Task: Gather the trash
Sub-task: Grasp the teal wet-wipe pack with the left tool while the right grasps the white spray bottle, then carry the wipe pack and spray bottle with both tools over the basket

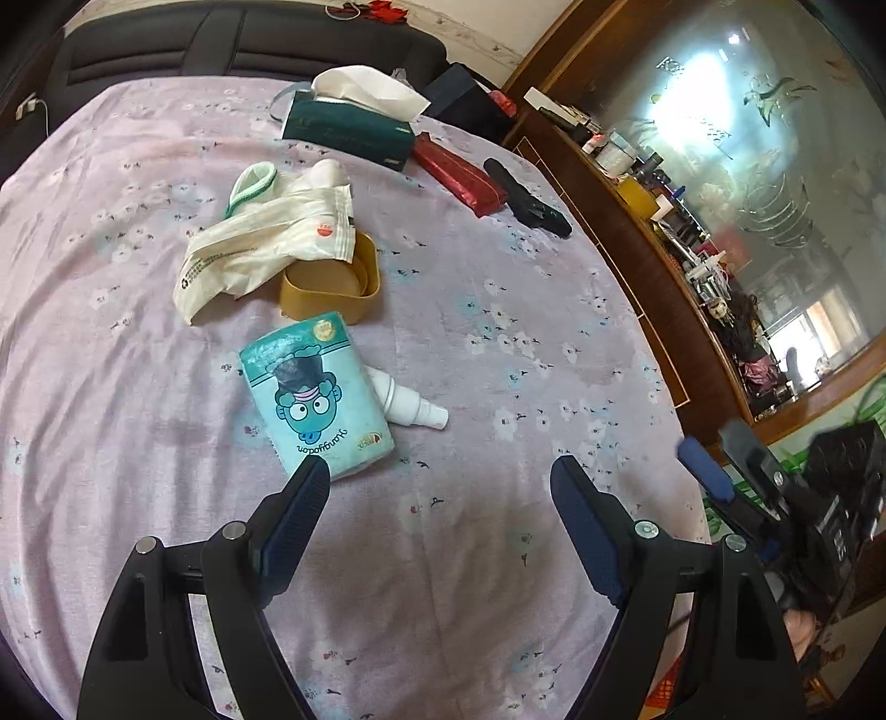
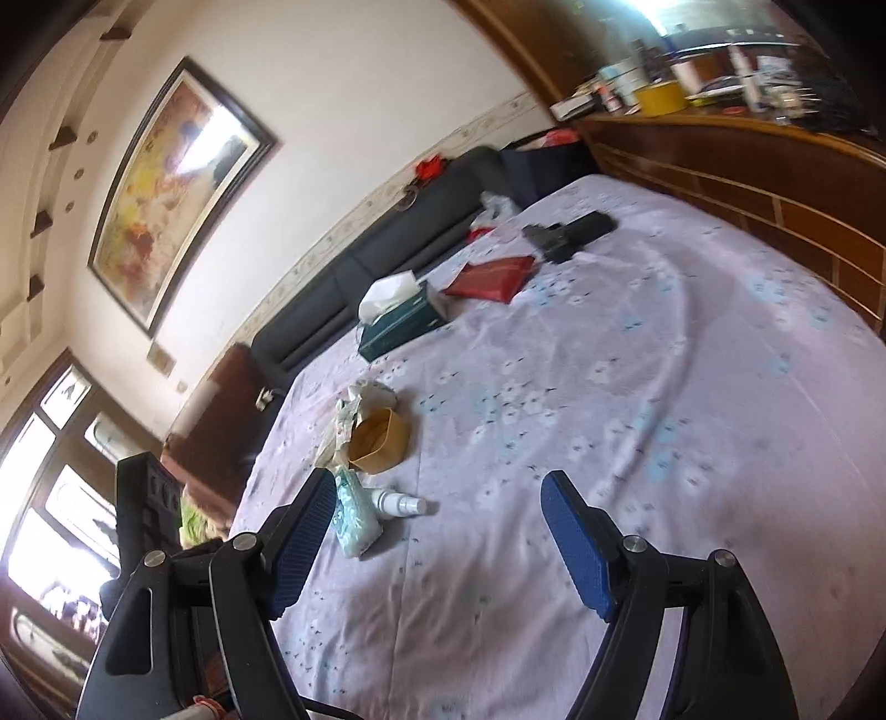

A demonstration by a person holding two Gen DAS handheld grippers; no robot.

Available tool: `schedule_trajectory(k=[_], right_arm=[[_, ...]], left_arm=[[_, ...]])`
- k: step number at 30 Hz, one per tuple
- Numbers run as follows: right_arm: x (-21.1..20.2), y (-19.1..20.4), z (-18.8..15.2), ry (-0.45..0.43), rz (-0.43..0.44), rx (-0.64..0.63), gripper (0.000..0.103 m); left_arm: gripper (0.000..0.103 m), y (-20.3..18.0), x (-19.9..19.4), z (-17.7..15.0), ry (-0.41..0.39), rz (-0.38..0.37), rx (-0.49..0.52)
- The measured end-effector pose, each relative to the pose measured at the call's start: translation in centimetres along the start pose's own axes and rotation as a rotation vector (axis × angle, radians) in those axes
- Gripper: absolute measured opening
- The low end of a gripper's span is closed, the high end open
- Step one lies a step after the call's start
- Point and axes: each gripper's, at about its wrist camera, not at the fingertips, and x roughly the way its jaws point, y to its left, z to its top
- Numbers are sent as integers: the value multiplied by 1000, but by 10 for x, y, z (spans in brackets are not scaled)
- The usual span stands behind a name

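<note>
On a lilac flowered bedspread (image 1: 498,343) lie a light-blue tissue pack with a cartoon face (image 1: 318,396), a small white spray bottle (image 1: 410,404) beside it, a tan open box (image 1: 332,285) and a crumpled white plastic bag (image 1: 266,238) draped over the box's edge. My left gripper (image 1: 440,476) is open and empty, its left finger just short of the tissue pack. My right gripper (image 2: 437,490) is open and empty, hovering over the bed with the tissue pack (image 2: 354,518), bottle (image 2: 398,503) and box (image 2: 382,437) ahead to its left.
A green tissue box (image 1: 349,130), a red flat case (image 1: 459,174) and a black object (image 1: 526,199) lie farther back. A dark headboard (image 1: 221,50) is behind. A wooden cabinet with cluttered shelf (image 1: 653,221) runs along the right. The right gripper shows at the bed's right edge (image 1: 714,471).
</note>
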Motion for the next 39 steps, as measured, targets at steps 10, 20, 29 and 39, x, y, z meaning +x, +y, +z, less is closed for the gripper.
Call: schedule_trajectory(k=[10,20,29,39], right_arm=[[88,21,13,171,110,-52,75],[143,37,9,293,115,-119,72],[207,70,-11,430,77,-281,72],[207,96,-52,468,-75,-416,24]], left_arm=[[80,31,36,17,46,177,-47],[33,76,12,3,49,92,-141],[24,99,-30,-22,-4,77,-136],[24,101,-44,-32,2,37,-125]])
